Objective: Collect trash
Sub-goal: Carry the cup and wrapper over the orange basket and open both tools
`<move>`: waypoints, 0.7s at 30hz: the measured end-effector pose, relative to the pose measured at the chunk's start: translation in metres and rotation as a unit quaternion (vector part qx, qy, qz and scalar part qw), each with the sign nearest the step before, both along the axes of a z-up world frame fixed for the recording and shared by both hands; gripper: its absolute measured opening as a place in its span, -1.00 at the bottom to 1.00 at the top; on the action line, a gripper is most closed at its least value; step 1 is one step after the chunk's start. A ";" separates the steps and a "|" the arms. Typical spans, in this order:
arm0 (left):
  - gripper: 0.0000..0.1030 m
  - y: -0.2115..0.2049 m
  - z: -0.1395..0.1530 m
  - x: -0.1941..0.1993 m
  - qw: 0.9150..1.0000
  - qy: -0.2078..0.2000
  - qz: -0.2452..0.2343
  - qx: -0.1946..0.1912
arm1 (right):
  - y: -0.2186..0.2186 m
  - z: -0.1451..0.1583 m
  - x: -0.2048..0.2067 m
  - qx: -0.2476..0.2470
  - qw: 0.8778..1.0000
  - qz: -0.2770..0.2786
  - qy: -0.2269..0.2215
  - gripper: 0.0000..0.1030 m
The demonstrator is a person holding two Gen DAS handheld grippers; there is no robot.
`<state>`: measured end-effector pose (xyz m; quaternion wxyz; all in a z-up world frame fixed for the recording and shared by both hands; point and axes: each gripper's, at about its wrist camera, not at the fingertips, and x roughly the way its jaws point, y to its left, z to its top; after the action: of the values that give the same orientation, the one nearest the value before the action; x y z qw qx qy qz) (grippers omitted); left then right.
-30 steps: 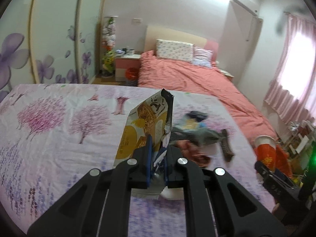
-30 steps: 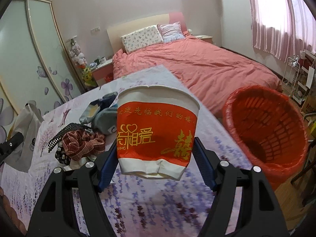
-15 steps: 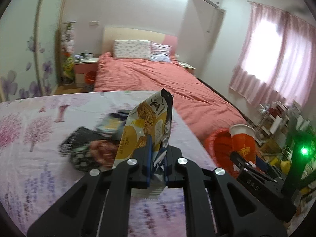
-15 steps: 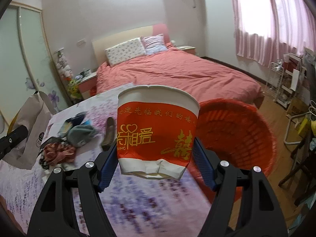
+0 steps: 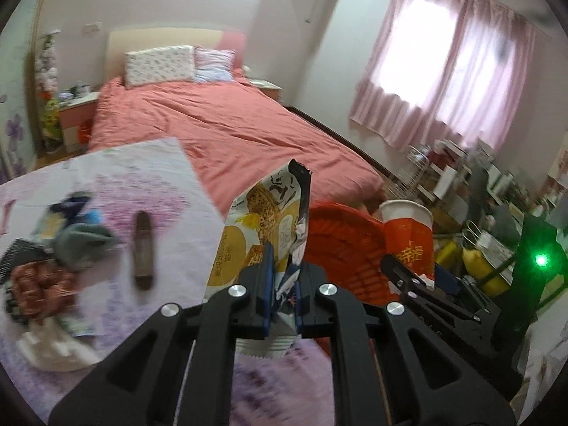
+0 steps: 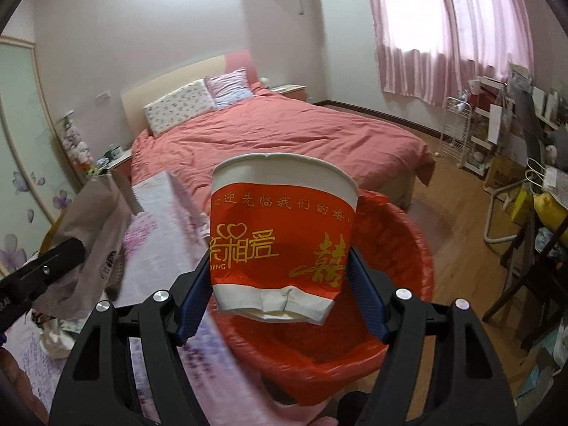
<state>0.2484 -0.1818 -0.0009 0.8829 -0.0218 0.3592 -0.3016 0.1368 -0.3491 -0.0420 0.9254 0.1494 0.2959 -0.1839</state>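
My left gripper (image 5: 283, 285) is shut on a yellow and white snack wrapper (image 5: 261, 225), held upright above the table's right edge. My right gripper (image 6: 280, 296) is shut on a red and white paper cup (image 6: 280, 227) and holds it over the red trash basket (image 6: 401, 273). In the left wrist view the cup (image 5: 408, 230) and the basket (image 5: 340, 241) are just right of the wrapper. In the right wrist view the wrapper's back (image 6: 90, 234) shows at the left.
A table with a floral cloth (image 5: 106, 184) carries a pile of clothes (image 5: 53, 248), a dark brown strip (image 5: 143, 245) and crumpled white paper (image 5: 53, 348). A pink bed (image 5: 230, 131) lies behind. Shelves and clutter (image 6: 514, 149) stand at the right by the window.
Both grippers have swung right, away from the table. The cup has moved over the red basket. The wrapper has come up beside the basket.
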 end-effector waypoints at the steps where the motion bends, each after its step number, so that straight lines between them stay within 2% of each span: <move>1: -0.80 -0.008 -0.003 0.003 1.000 0.002 -0.006 0.002 | -0.006 -0.003 0.000 0.002 1.000 -0.004 0.001 0.39; 10: -0.80 -0.081 -0.040 0.022 0.998 0.025 -0.062 0.017 | -0.041 -0.019 -0.002 0.014 0.999 -0.031 -0.001 0.39; 17: -0.78 -0.101 -0.064 0.036 0.996 0.050 -0.069 0.032 | -0.058 -0.028 0.001 0.042 0.999 -0.032 -0.002 0.41; 18: -0.76 -0.101 -0.066 0.037 0.996 0.051 -0.066 0.034 | -0.060 -0.028 0.002 0.046 0.998 -0.030 -0.001 0.41; 21: -0.48 -0.103 -0.070 0.040 0.996 0.055 -0.062 0.038 | -0.062 -0.031 0.002 0.052 0.998 -0.027 -0.001 0.43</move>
<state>0.2881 -0.2847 -0.0712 0.8418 0.0174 0.4187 -0.3402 0.1384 -0.4112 -0.0725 0.9113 0.2059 0.2999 -0.1928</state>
